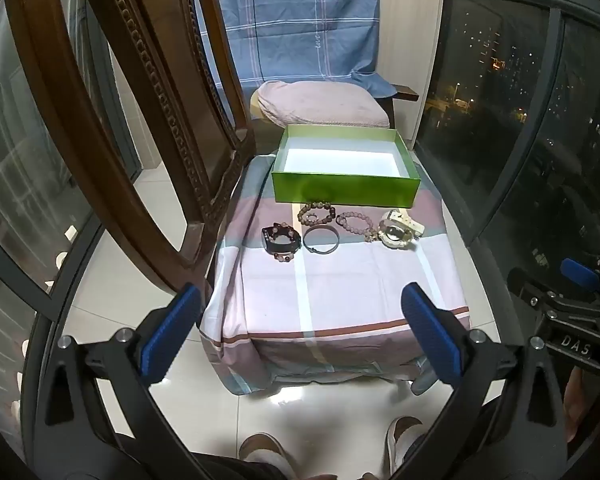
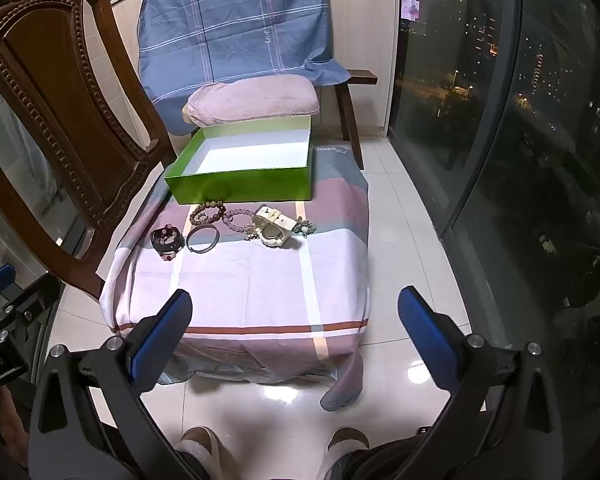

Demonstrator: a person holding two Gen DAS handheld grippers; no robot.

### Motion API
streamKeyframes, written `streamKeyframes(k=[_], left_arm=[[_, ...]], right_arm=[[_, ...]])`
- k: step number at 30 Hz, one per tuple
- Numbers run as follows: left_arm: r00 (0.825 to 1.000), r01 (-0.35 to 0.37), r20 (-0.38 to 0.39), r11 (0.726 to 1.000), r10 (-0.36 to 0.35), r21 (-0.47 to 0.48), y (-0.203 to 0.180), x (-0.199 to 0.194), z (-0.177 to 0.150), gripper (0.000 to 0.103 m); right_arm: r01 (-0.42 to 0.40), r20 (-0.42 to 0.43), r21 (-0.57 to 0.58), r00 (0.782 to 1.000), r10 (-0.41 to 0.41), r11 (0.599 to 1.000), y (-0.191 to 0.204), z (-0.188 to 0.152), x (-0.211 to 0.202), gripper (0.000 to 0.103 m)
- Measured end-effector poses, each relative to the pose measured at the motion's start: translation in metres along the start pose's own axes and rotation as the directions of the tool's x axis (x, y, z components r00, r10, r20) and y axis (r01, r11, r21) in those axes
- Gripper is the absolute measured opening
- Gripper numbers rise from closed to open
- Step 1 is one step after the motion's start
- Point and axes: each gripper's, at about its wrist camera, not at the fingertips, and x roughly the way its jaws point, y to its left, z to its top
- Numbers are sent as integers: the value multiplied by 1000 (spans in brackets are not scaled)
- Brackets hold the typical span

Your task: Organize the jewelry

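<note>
**pinkbead88:** Shoes first lol, two slippered feet (image 1: 260,454) on the glossy tile floor (image 2: 412,208) at the bottom of both views. Right above them the left gripper (image 1: 300,332) has its blue pads spread wide apart, nothing between them. Same deal with the right gripper (image 2: 296,336), jaws wide, holding nothing.

**tidy_ned:** And the jewelry?

**pinkbead88:** All laid out in a loose row on a low table covered with a pink, grey and white striped cloth (image 2: 260,280), well ahead of both grippers. From the left: a black watch (image 1: 281,239) with some beads on it, a thin dark bangle (image 1: 320,239), a brown bead bracelet (image 1: 316,213) just behind that, a paler pink bead bracelet (image 1: 354,221), then a cream-coloured watch (image 1: 398,230) on the right.

**tidy_ned:** Where's the box?

**pinkbead88:** The green box (image 2: 244,188) sits just behind the row, lid off, white inside, nothing in it. The brown beads nearly touch its front wall. A carved wooden chair (image 2: 56,112) stands to the left, and a pink cushion (image 2: 252,100) with a blue checked sheet (image 2: 236,20) is behind the box.
</note>
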Motion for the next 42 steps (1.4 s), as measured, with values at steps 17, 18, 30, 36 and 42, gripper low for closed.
streamKeyframes(k=[17, 18, 30, 36, 42], left_arm=[[1000, -7, 8, 1000, 7, 6, -1, 0, -1, 99], [1000, -8, 8, 1000, 8, 6, -1, 0, 0, 99], [1000, -6, 3, 1000, 6, 4, -3, 2, -1, 99], [1000, -2, -2, 1000, 2, 3, -3, 3, -2, 99], [1000, 8, -15, 1000, -8, -3, -3, 5, -3, 99]], right_arm=[[2, 0, 2, 1000, -2, 1000, -1, -1, 1, 100], [2, 0, 3, 1000, -2, 1000, -2, -1, 1, 100], [1, -2, 2, 1000, -1, 1000, -4, -1, 1, 100], [2, -3, 3, 1000, -2, 1000, -4, -1, 2, 100], [3, -6, 5, 1000, -3, 1000, -7, -1, 4, 100]])
